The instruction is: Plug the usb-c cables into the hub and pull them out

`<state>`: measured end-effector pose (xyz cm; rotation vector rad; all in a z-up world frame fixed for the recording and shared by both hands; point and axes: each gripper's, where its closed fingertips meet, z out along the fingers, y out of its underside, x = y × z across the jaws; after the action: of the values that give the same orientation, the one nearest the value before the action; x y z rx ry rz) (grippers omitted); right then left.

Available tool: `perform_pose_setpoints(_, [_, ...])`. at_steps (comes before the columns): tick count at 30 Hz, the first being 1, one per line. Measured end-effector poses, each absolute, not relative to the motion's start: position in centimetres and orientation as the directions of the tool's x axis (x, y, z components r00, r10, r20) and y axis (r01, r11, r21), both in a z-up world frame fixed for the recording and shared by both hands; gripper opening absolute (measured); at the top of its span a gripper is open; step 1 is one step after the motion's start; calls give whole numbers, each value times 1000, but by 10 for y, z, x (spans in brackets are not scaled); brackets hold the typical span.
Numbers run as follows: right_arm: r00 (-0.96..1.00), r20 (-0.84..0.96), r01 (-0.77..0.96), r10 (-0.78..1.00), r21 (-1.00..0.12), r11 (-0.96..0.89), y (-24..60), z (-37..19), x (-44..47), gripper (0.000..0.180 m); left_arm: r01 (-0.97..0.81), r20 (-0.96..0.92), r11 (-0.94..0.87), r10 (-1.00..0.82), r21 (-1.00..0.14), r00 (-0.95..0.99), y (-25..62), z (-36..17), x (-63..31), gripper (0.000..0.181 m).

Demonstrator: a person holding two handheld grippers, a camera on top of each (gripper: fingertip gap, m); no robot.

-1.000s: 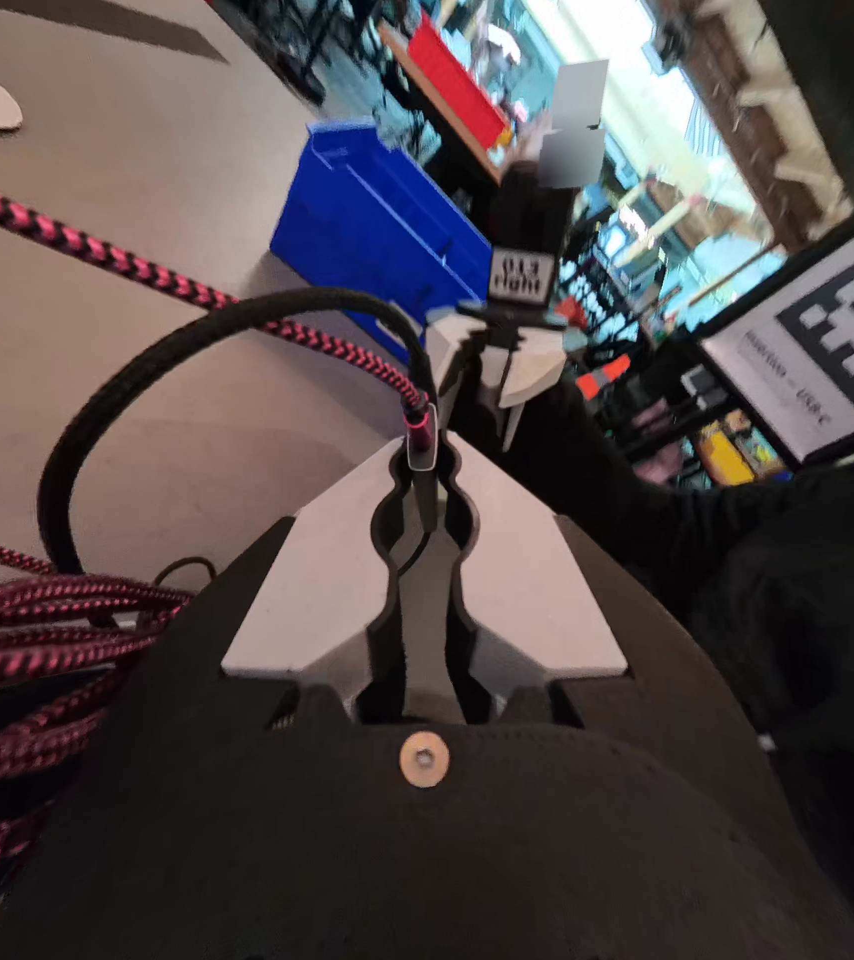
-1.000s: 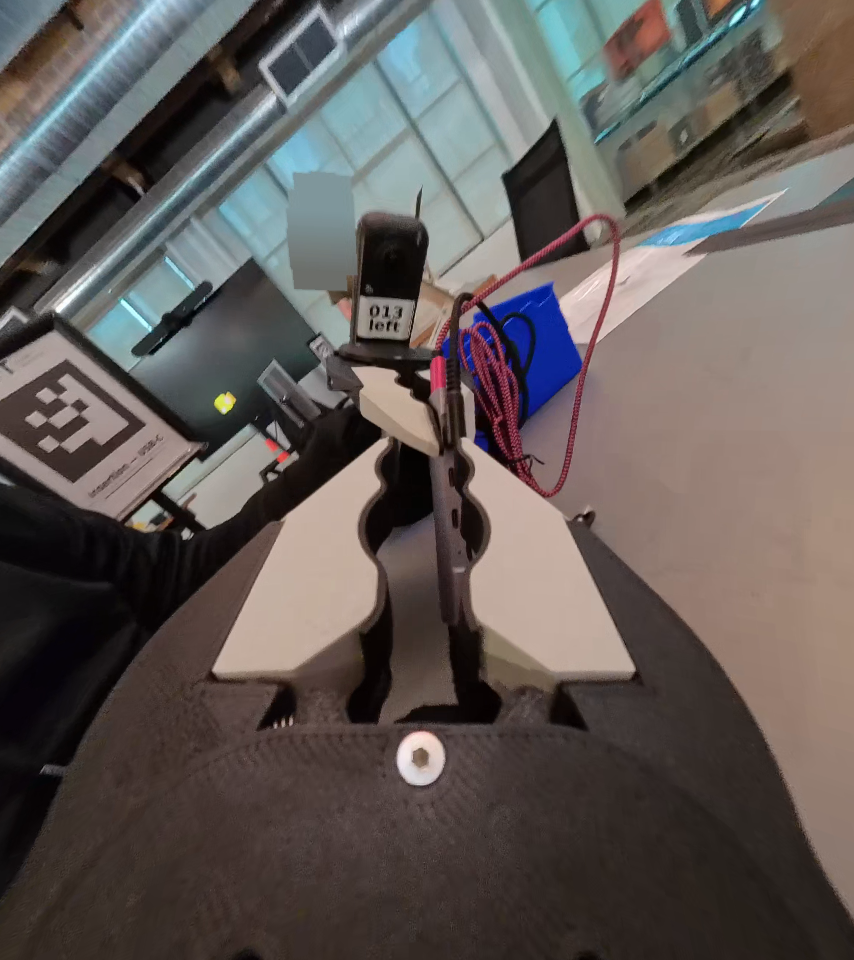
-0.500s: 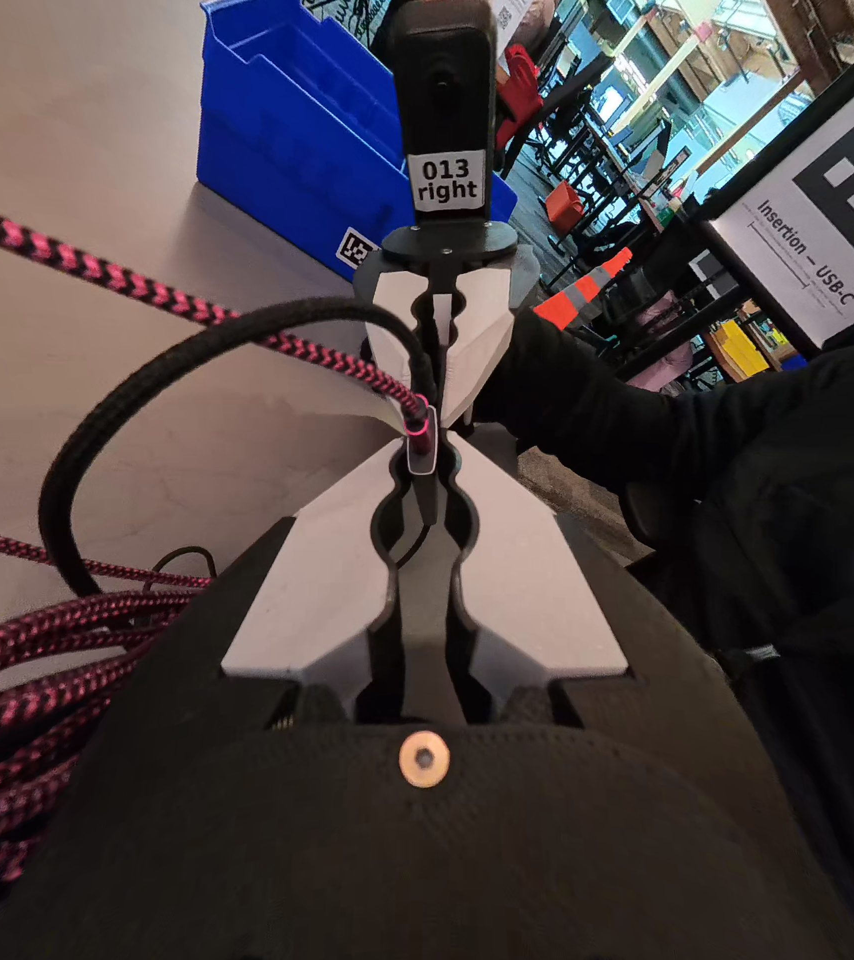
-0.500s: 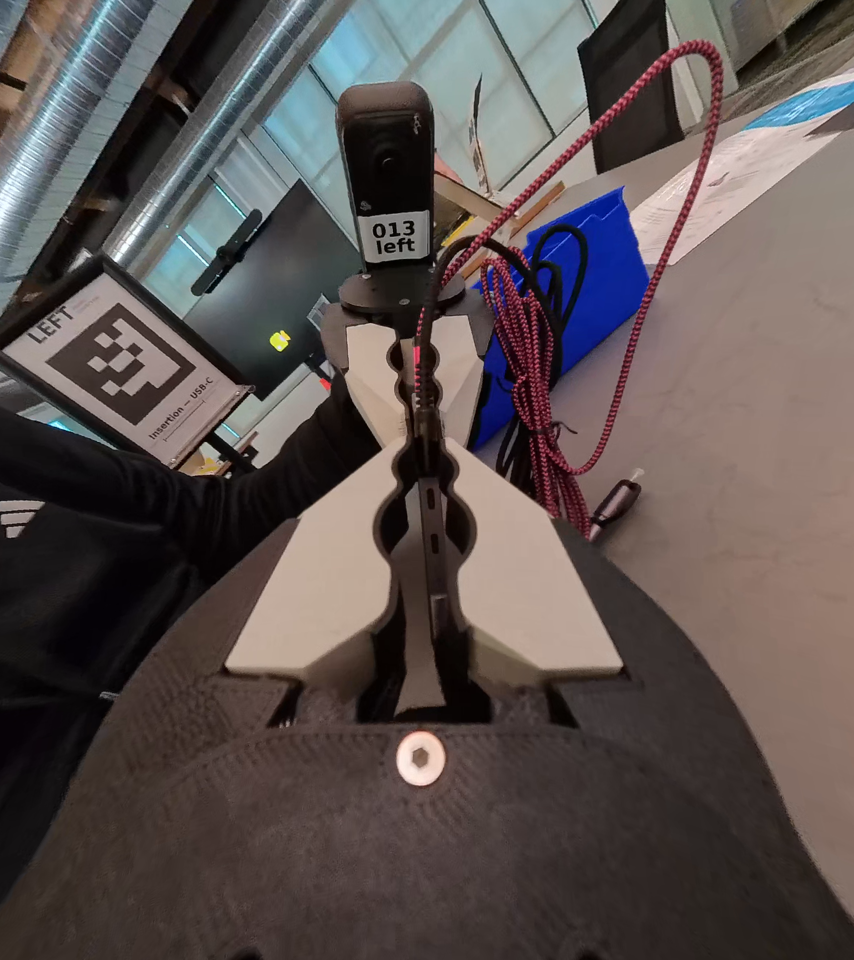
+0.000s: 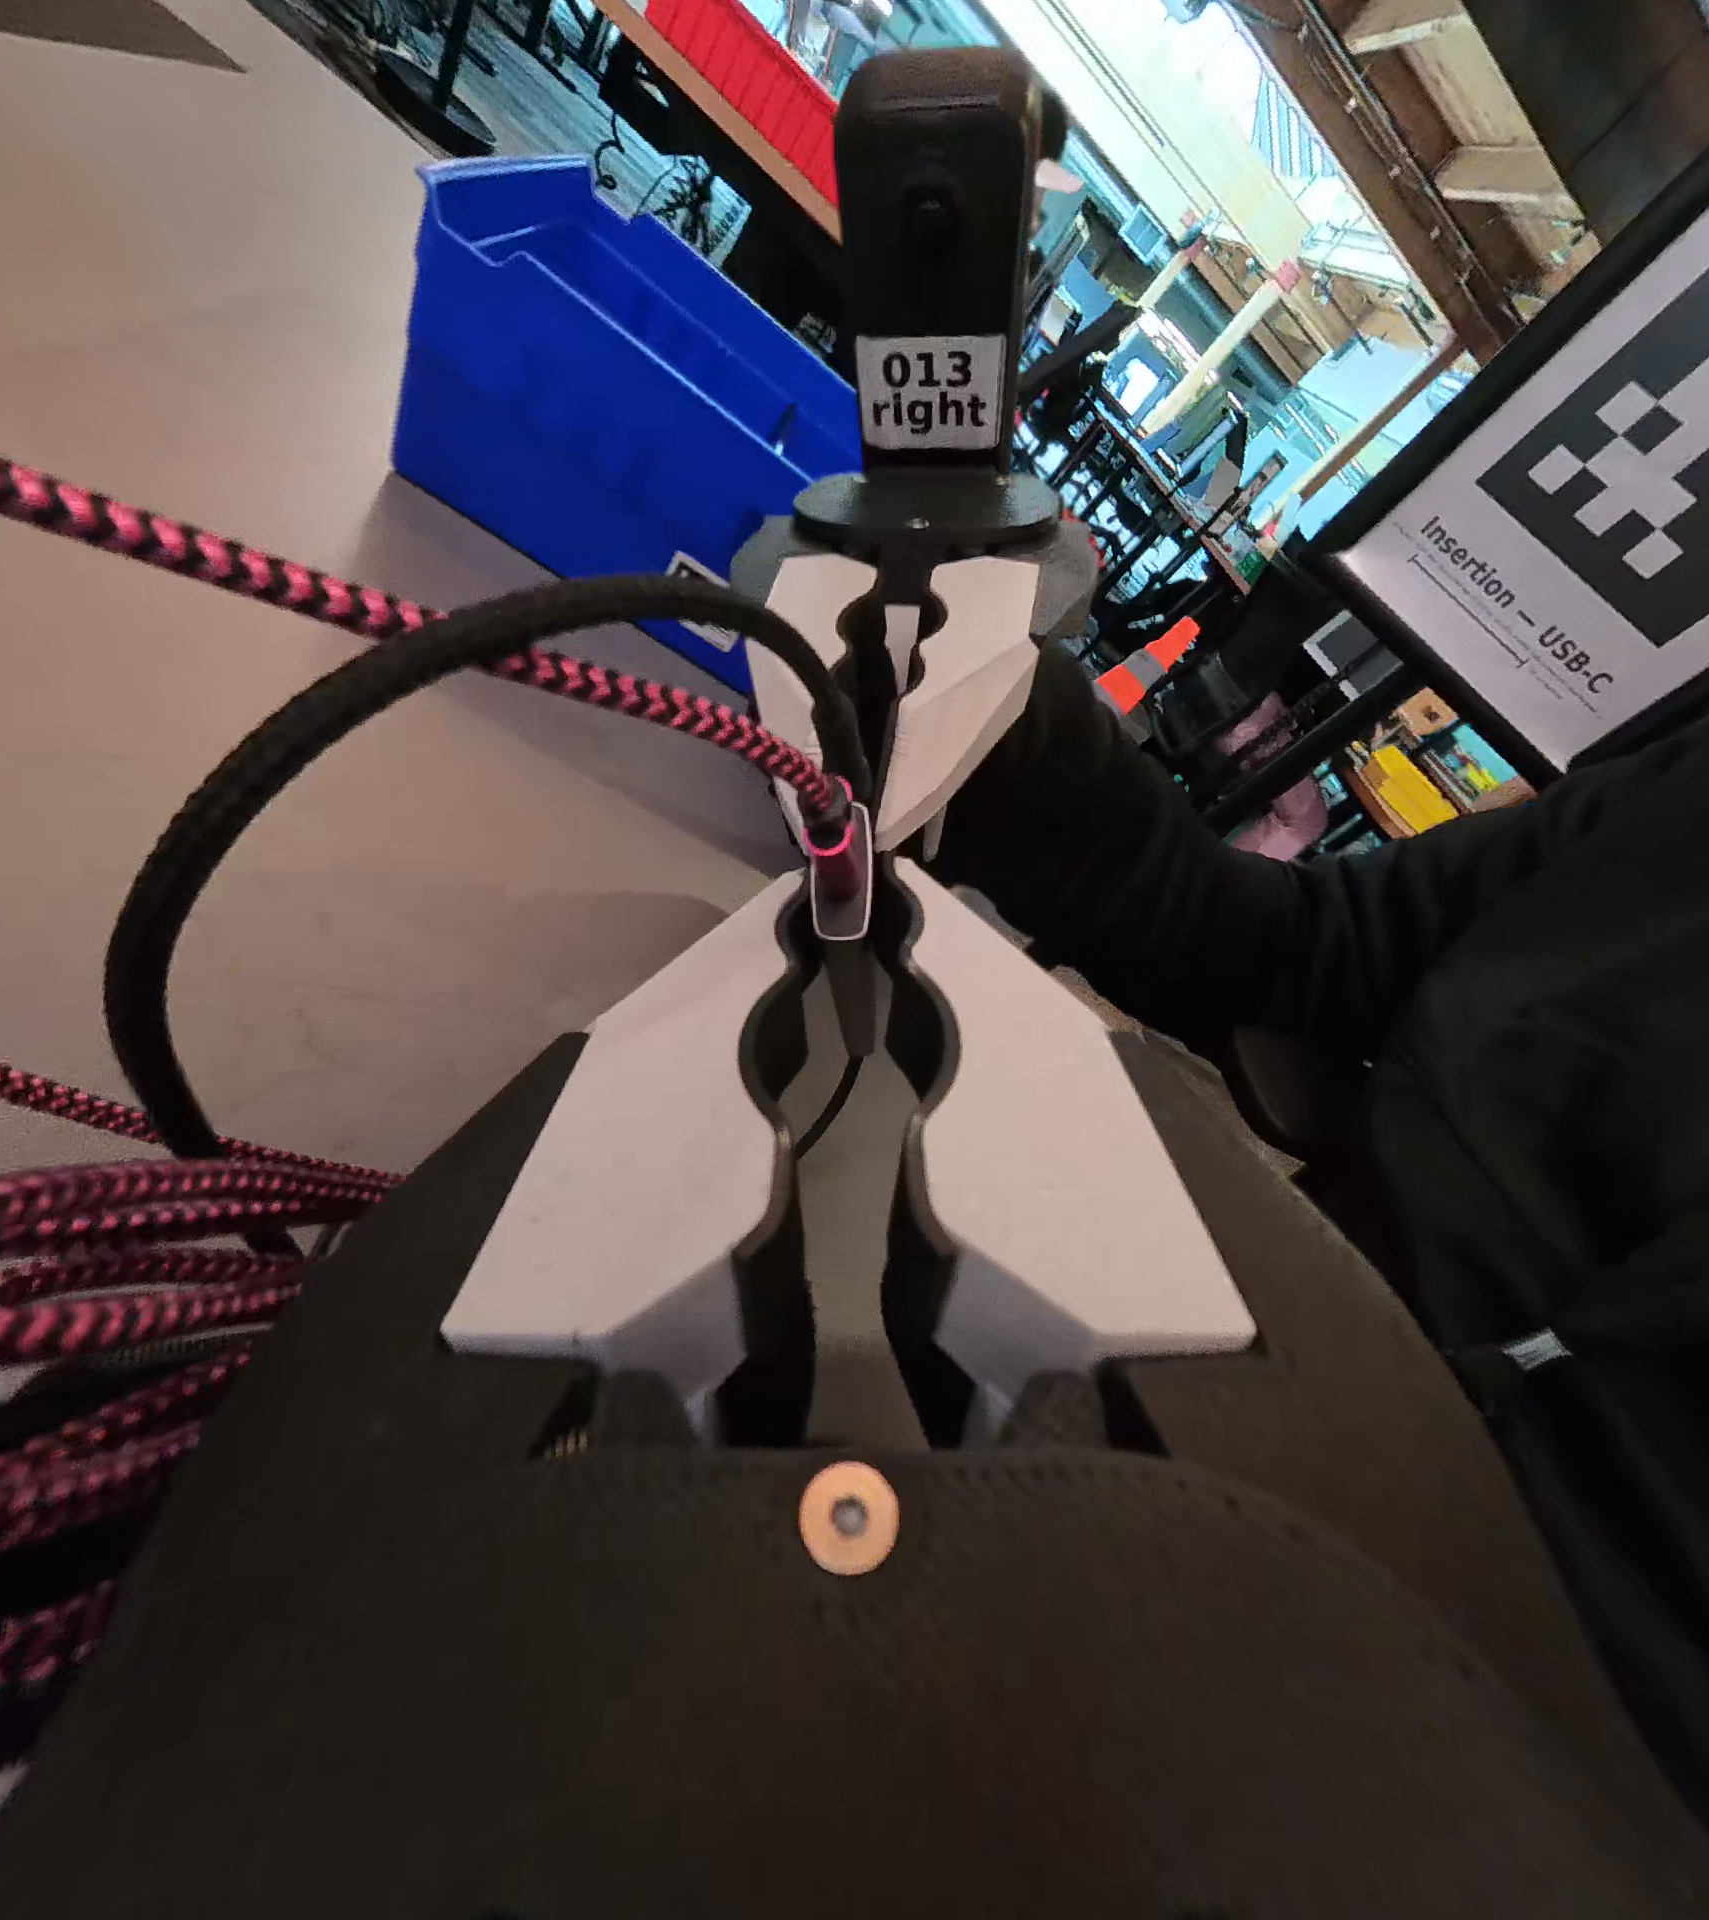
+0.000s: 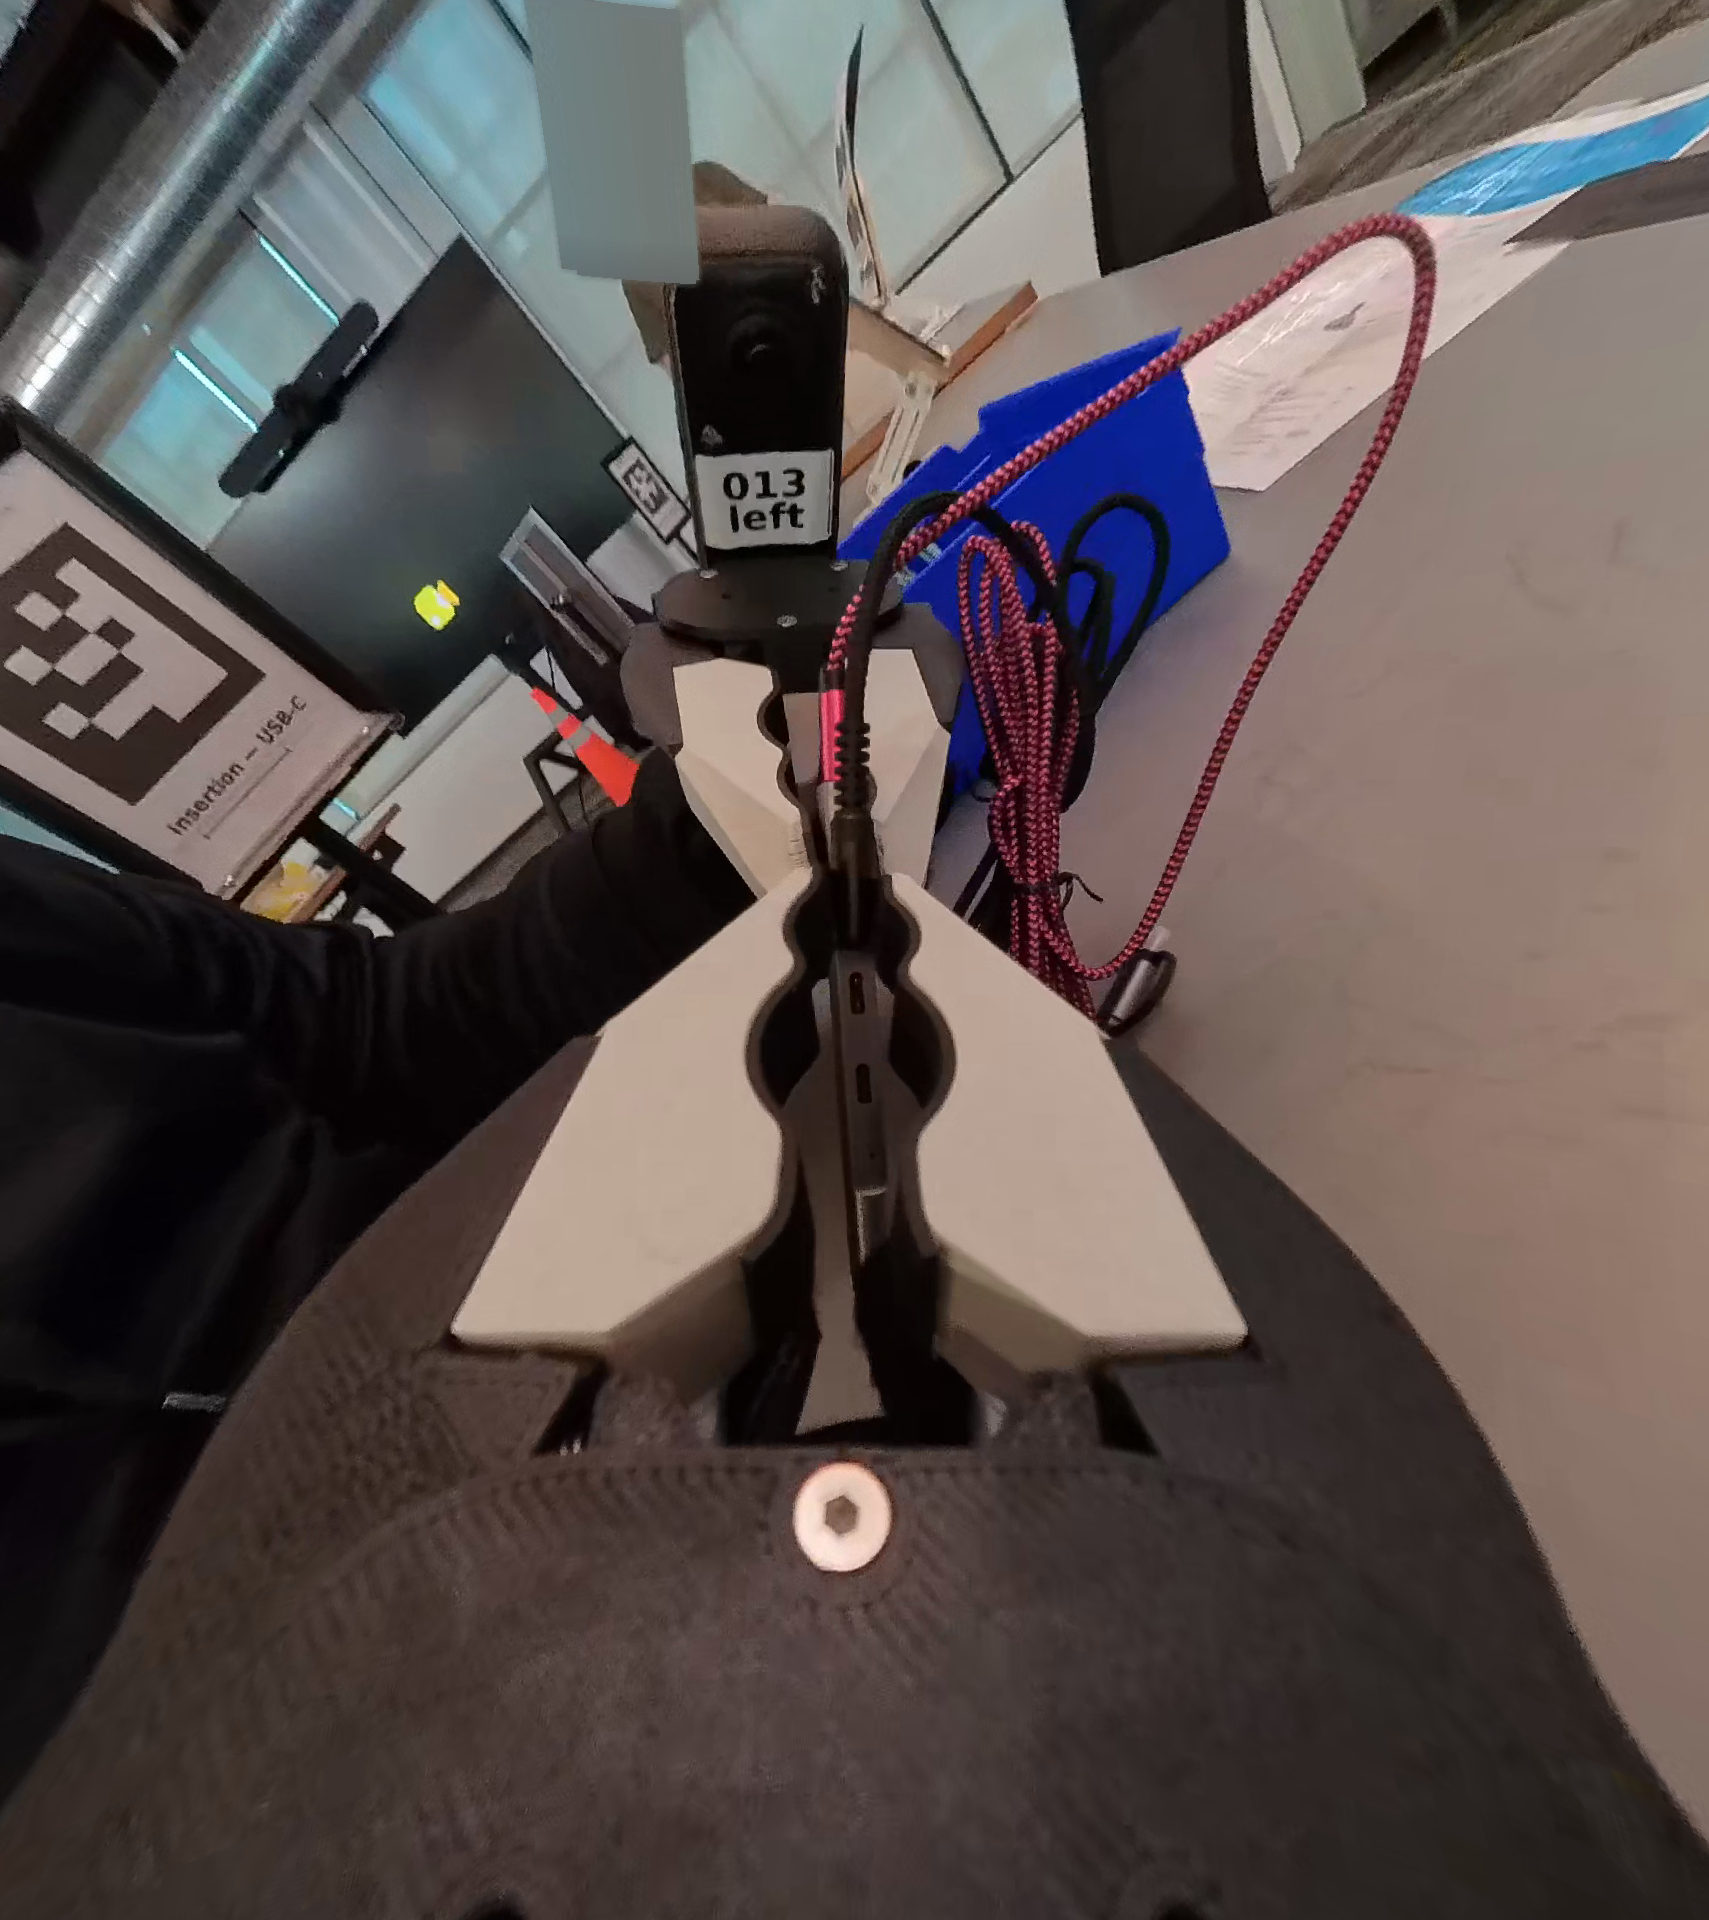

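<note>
Left tongs (image 5: 842, 902) are clamped on the pink usb-c plug (image 5: 837, 869), right tongs (image 6: 848, 914) squeezing the slim grey hub (image 6: 862, 1081), both held above the worktop (image 6: 1556, 831). Plug's rigid, cable's floppy, so grip the shell

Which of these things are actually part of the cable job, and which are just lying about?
In use:
- left tongs, shut on the pink cable plug
- right tongs, shut on the grey hub

Lying about:
- blue bin
- bundled pink cable
- framed marker sign
- orange cone

Black-bodied gripper (image 5: 845, 883), pale fingers (image 5: 663, 1143)
</note>
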<state>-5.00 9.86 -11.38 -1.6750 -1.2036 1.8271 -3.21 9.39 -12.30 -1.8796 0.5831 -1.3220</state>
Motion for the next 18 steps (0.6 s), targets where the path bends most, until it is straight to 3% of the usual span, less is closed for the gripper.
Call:
perform_pose_setpoints(4, [-214,-582,324,784,-800,-505,93,-108,-49,5,69,578,-595,-737,-801,350,89,-117,-31,9])
perform_pose_setpoints(15, [-172,-540,273,824,-830,-486,87,-94,-44,6,94,549,-553,-765,-828,337,82,-104,-28,9])
perform_pose_setpoints(18, [-134,-586,122,799,-810,-574,130,-66,-1,5,210,592,-559,-696,-802,406,86,-107,-77,7])
